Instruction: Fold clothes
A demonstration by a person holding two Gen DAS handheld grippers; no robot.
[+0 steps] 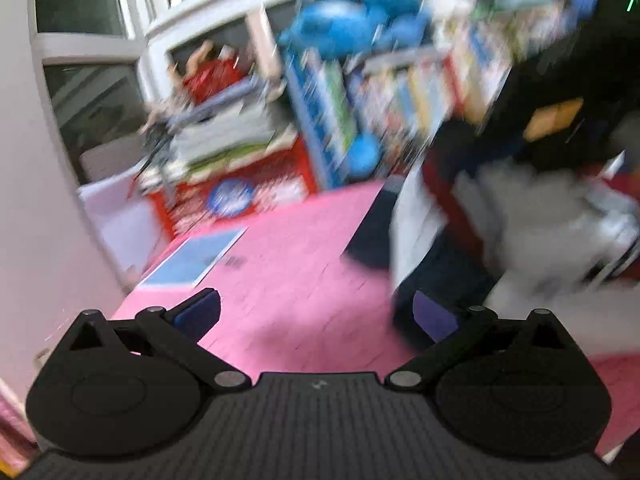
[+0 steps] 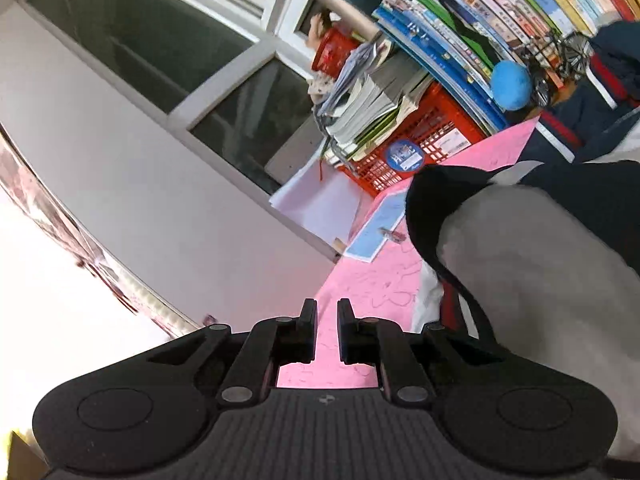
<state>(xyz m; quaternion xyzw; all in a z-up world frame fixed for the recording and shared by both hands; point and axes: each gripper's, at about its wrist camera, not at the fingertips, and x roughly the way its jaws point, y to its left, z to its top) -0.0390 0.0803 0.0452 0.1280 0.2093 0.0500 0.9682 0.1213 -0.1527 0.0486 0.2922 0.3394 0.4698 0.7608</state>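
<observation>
Both grippers are hanging over my pink tabletop (image 1: 288, 280): my left gripper (image 1: 316, 314) is standing spread wide with nothing between its blue pads (image 1: 198, 314), and my right gripper (image 2: 327, 322) is showing its fingers drawn close, a narrow strip of pink between them and no cloth in the gap. The left wrist view is smearing badly, so I am only making out the clothes (image 1: 520, 236) as a grey, white and navy heap with red trim lying on the right half of the table, its near edge just beside my right-hand pad. The right wrist view is sharp and giving me what the other cannot: a grey garment with dark edging (image 2: 528, 264) bulging close at the right, a navy piece with red and white stripes (image 2: 592, 92) behind it, and faint scribbles on the pink surface. It is also showing a red basket (image 2: 420, 136) piled with books, a row of book spines (image 2: 500, 24) above, a blue plush toy (image 2: 512, 84) and a blue sheet (image 2: 378, 228) near the table edge. Lettering sits on the basket's round blue sticker (image 2: 405, 155) and the spines, but I cannot read it.
</observation>
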